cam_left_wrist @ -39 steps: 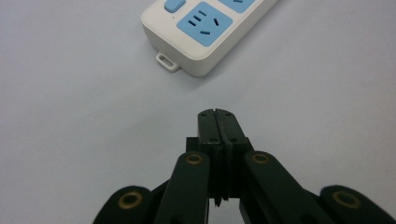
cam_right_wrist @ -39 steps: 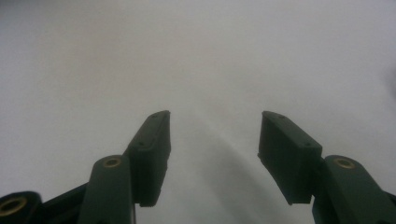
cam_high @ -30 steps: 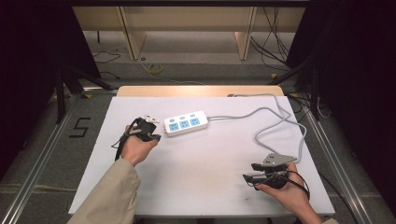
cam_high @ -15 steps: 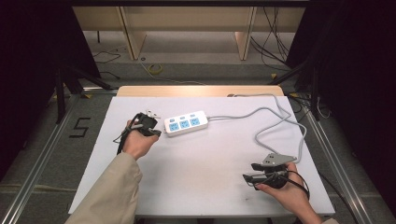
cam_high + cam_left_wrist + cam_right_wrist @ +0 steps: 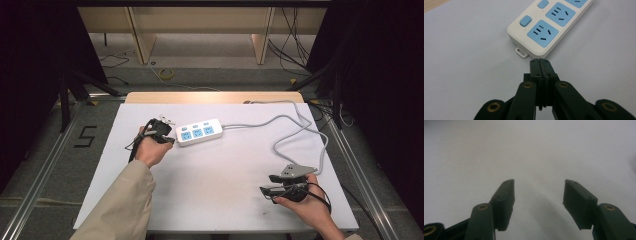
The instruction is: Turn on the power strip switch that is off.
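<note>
Power strip (image 5: 199, 132) on white table (image 5: 225, 200), far-left area, long axis across table. Left gripper (image 5: 540, 61) jaws shut, empty, tip just short of strip's near end. Right gripper (image 5: 538, 195) open, empty, well apart. Left nearer.

I am in what looks like a lab or recording studio. My white desk (image 5: 215, 185) is the landmark. Black curtains (image 5: 380, 75) hang to both sides of it, and metal rails (image 5: 40, 170) run along the grey floor beside it. Beyond its far edge stand pale wooden furniture legs (image 5: 142, 35) with loose cables (image 5: 295, 45) lying around them. Left of the desk, a "5" (image 5: 86, 136) is marked on the floor.
</note>
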